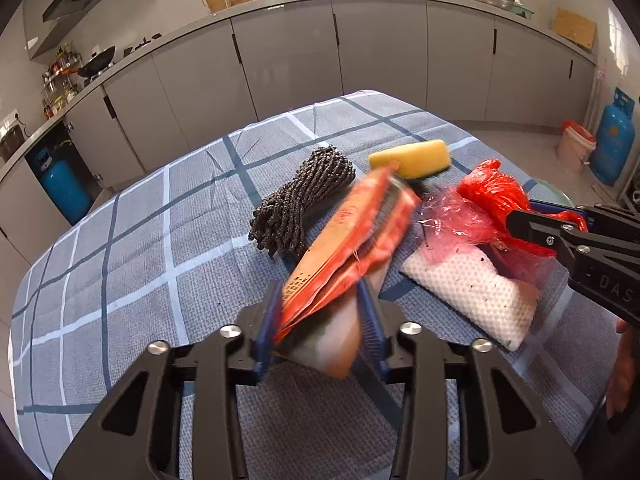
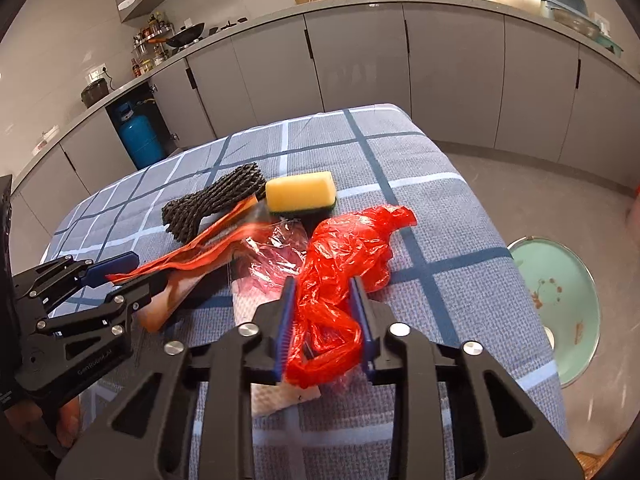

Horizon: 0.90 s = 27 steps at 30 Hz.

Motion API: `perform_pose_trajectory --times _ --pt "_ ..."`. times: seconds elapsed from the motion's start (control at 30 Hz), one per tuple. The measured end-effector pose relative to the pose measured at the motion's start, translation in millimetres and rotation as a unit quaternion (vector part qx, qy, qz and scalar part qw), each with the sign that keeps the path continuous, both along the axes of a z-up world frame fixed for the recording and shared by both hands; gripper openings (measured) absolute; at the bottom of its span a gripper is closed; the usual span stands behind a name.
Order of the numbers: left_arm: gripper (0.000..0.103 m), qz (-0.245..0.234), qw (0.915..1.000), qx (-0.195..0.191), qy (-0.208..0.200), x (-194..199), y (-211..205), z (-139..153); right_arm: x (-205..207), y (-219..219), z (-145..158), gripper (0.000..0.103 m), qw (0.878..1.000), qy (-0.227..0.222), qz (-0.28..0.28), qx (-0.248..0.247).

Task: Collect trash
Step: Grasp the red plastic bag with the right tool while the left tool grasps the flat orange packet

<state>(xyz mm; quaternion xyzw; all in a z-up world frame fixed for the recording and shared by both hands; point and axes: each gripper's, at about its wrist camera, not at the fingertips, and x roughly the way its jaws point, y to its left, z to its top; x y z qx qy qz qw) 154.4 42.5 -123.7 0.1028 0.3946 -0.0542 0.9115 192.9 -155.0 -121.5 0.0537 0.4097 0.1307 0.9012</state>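
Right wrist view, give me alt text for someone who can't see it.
The right hand-held gripper is shut on a crumpled red plastic bag on a blue checked tablecloth. To the left, the left hand-held gripper clamps an orange wrapper; a yellow sponge lies behind.

Readable lettering on the gripper bodies only

In the left wrist view, "DAS" stands on the right gripper (image 1: pixel 516 222) body at 3 o'clock; in the right wrist view, faint pale lettering on the left gripper (image 2: pixel 132 270) body at 8 o'clock is too small to read, as is the orange wrapper's (image 1: pixel 340 240) print
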Motion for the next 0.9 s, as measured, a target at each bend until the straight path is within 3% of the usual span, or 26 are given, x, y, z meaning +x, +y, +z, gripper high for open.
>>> perform_pose_trajectory --times 0.1,0.2,0.9 --pt "0.008 -0.004 1.0000 0.004 -0.002 -3.7 -3.6 2.0 -5.1 -1.3 5.2 0.019 1.000 -0.011 0.000 0.000" --pt "0.003 -0.009 0.9999 0.010 -0.008 -9.2 -7.7 6.4 -10.9 -2.2 12.6 0.018 1.000 -0.024 0.001 0.000" --pt "0.003 -0.017 0.9950 0.029 -0.095 -53.5 -25.4 72.0 -51.5 -26.5 65.1 0.018 0.994 -0.107 -0.016 0.008"
